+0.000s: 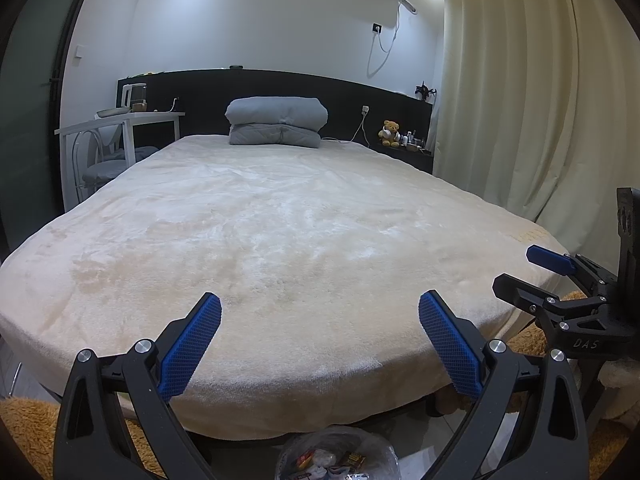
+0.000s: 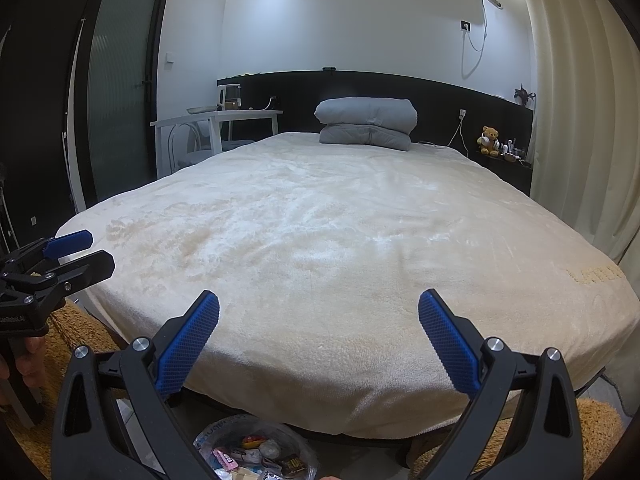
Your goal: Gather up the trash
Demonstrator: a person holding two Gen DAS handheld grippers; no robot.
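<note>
— What's in front of me?
— A bed (image 1: 280, 220) under a cream plush blanket (image 2: 340, 240), bare across its middle.
— Anything on it?
— Only a folded grey quilt (image 1: 276, 122) at twelve o'clock, against the headboard.
— And the floor (image 2: 380, 462)?
— At six o'clock, a clear bag of trash (image 2: 256, 452) sits at the bed's foot, orange shaggy rugs (image 1: 28, 428) at seven and five.

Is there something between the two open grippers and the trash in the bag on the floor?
Nothing visible blocks them. The bag of trash sits on the floor below the bed's foot edge, just under the open right gripper and left gripper; neither holds anything.
</note>
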